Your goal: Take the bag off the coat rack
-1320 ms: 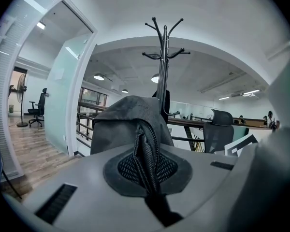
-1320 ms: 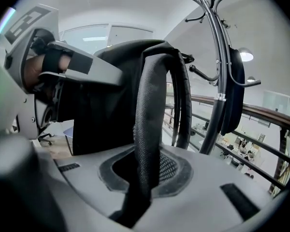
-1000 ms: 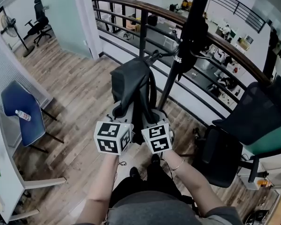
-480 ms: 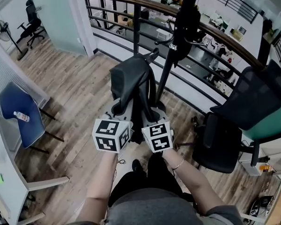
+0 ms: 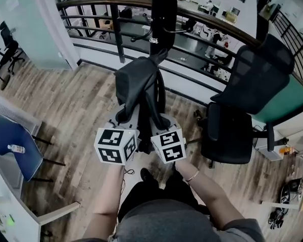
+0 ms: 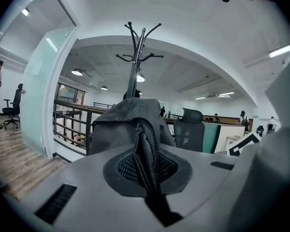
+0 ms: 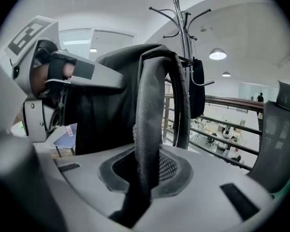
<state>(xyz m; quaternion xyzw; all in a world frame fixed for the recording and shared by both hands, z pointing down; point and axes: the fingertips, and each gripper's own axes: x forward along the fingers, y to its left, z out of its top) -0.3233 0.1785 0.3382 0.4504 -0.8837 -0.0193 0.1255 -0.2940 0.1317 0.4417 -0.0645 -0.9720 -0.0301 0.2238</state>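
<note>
Wood-plank flooring (image 5: 81, 100) covers a mezzanine edged by a dark railing (image 5: 101, 0), with a lower office visible beyond it. A black coat rack (image 5: 162, 9) rises just inside the railing. To the right stands a black mesh-backed office chair (image 5: 252, 79), and far left a blue chair (image 5: 25, 160). A dark grey backpack (image 5: 139, 82) is held up in front of the rack, its top close against the pole; whether it hangs on a hook cannot be told. The left gripper (image 6: 146, 175) is clamped tight on a mesh strap (image 6: 144, 139) of the backpack. The right gripper (image 7: 142, 178), just beside it, is pinched on the second strap (image 7: 150, 110). A small bottle (image 5: 15, 148) lies on the blue chair.
</note>
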